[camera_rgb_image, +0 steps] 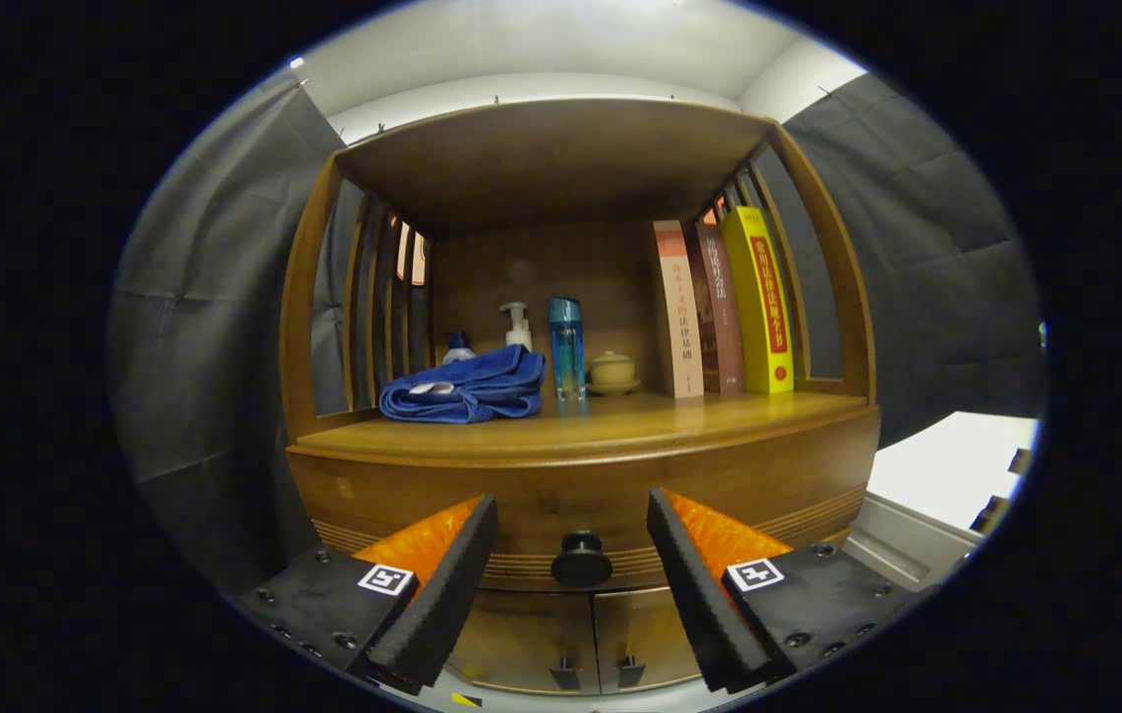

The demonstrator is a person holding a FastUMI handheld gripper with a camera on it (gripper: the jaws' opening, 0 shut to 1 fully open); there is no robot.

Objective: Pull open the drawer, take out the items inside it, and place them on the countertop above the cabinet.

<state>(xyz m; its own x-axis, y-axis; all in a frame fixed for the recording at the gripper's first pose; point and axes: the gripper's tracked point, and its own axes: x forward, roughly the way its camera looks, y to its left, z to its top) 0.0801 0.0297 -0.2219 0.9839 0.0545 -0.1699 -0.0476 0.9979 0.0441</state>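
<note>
Drawer [580, 495] sat shut, its wooden front running across the lower middle of the frame, ribbed trim along its bottom edge. Dark round knob [581, 560] at lower centre, on the drawer front. My gripper [572, 520] stood open, jaws spread wide, the knob lying in the gap between my two fingers [442, 584] and touched by neither. Nothing held.

Below the drawer, at the bottom of the frame: two small cabinet doors [561, 639], closed, each with a small dark handle near the seam where they meet.

Above the drawer front, the countertop [620, 421] spread across the middle of the frame, under a wooden hutch with slatted sides and a flat top. On it, left of centre: a folded blue towel [466, 388]. Behind the towel, a small bottle with a dark cap [459, 347] and a white pump bottle [517, 325], both partly hidden. Just right of the towel, a tall blue bottle [566, 347], upright. Beside that, a small tan lidded jar [612, 372] on a saucer. Right of centre, three books [719, 307] stood upright, leaning against the right slats; the outermost was yellow.

Dark cloth wall at left and right of the frame. A pale surface [957, 460] showed at the lower right, beyond the cabinet.
</note>
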